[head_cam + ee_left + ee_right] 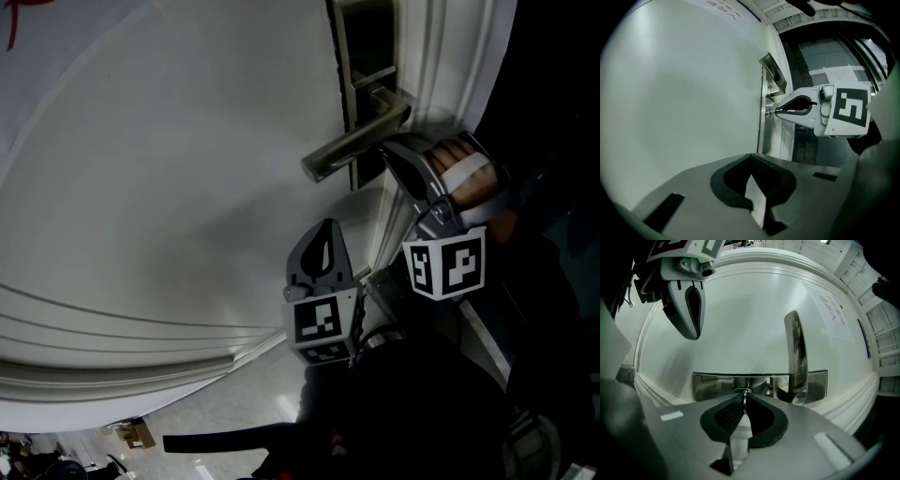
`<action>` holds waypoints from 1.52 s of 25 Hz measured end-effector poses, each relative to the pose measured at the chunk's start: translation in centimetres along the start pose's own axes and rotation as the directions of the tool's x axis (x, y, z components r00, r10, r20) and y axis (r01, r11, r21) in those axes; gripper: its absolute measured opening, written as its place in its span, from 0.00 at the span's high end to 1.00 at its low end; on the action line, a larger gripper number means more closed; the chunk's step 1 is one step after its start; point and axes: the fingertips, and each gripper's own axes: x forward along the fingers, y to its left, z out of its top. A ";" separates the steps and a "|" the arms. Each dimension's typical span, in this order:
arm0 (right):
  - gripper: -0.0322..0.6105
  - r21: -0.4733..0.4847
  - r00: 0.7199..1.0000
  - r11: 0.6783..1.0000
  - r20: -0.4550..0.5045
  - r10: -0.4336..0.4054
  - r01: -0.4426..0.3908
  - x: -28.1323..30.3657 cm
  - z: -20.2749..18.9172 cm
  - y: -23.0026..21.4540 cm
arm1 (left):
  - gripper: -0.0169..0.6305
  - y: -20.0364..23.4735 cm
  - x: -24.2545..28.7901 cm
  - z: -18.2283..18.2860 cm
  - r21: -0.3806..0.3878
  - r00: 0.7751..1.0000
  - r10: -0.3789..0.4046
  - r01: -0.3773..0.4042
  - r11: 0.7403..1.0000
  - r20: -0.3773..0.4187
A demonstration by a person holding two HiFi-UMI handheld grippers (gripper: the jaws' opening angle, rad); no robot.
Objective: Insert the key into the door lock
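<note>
Pinching key (745, 405) at door lock (736, 390), right gripper (744, 398).

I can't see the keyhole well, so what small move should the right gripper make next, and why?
Probably ease the right gripper straight forward. Its jaws pinch the key edge-on, and the key's tip seems to sit right at the lock cylinder in the metal plate.

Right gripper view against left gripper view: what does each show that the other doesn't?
Right only: the key pinched in the right claw, right at the lock cylinder. Left only: the right claw's marker cube and its side profile reaching the lock. Both: the left claw, shut and empty, the white door, lock plate and handle.
</note>
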 end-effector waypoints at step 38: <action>0.92 -0.004 1.000 1.000 -0.014 0.004 -0.004 0.0 0.2 -0.3 | 0.97 -0.2 -0.1 1.1 -0.017 1.000 -0.020 0.021 1.000 0.011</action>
